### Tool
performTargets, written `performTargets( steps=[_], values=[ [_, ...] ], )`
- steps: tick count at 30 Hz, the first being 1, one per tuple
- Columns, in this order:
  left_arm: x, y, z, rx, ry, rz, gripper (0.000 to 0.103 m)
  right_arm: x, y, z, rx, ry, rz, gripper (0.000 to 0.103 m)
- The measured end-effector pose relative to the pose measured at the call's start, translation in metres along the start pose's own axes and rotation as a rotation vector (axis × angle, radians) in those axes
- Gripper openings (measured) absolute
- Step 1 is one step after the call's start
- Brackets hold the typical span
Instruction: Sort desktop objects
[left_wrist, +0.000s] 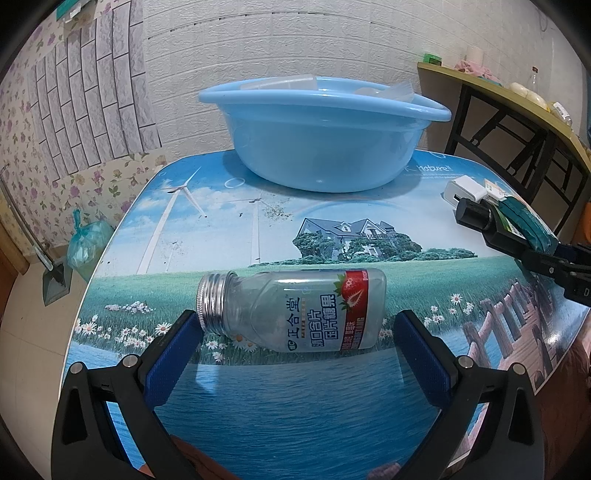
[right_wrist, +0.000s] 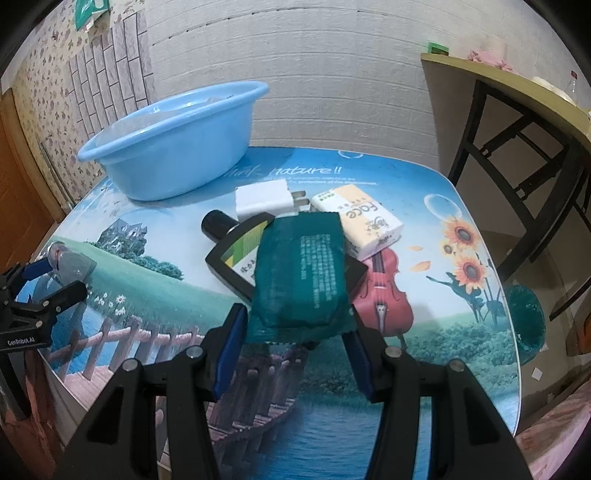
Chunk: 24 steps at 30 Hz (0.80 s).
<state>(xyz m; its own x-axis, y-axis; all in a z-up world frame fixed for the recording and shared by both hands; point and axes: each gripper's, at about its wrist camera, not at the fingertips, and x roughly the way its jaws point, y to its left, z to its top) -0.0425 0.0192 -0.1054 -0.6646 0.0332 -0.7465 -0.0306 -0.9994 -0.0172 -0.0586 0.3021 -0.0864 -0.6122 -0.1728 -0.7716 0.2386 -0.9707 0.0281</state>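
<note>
While the left gripper (left_wrist: 295, 328) is hanging with its jaws open around the clear bottle (left_wrist: 291, 310) lying on its side on the table (left_wrist: 258, 406), the right gripper (right_wrist: 295, 332) is clamping the near end of the green packet (right_wrist: 301, 269), which is sitting atop the dark flat bottle (right_wrist: 236, 254). The risk is twofold: the round bottle may be rolling away as the pads close, and the packet may be dragging its neighbours, the white charger (right_wrist: 262, 199) and tissue pack (right_wrist: 358, 221), short of the blue basin (right_wrist: 173, 147).
</note>
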Motion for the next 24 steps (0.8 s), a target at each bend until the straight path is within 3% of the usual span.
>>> performTargets(
  steps=[17, 24],
  values=[
    [0.005, -0.003, 0.008, -0.014, -0.016, 0.015, 0.103, -0.004, -0.002, 0.003, 0.008, -0.029, -0.001, 0.052],
    [0.004, -0.002, 0.007, 0.007, 0.036, -0.006, 0.103, -0.012, -0.005, 0.008, 0.012, -0.063, -0.007, 0.052]
  ],
)
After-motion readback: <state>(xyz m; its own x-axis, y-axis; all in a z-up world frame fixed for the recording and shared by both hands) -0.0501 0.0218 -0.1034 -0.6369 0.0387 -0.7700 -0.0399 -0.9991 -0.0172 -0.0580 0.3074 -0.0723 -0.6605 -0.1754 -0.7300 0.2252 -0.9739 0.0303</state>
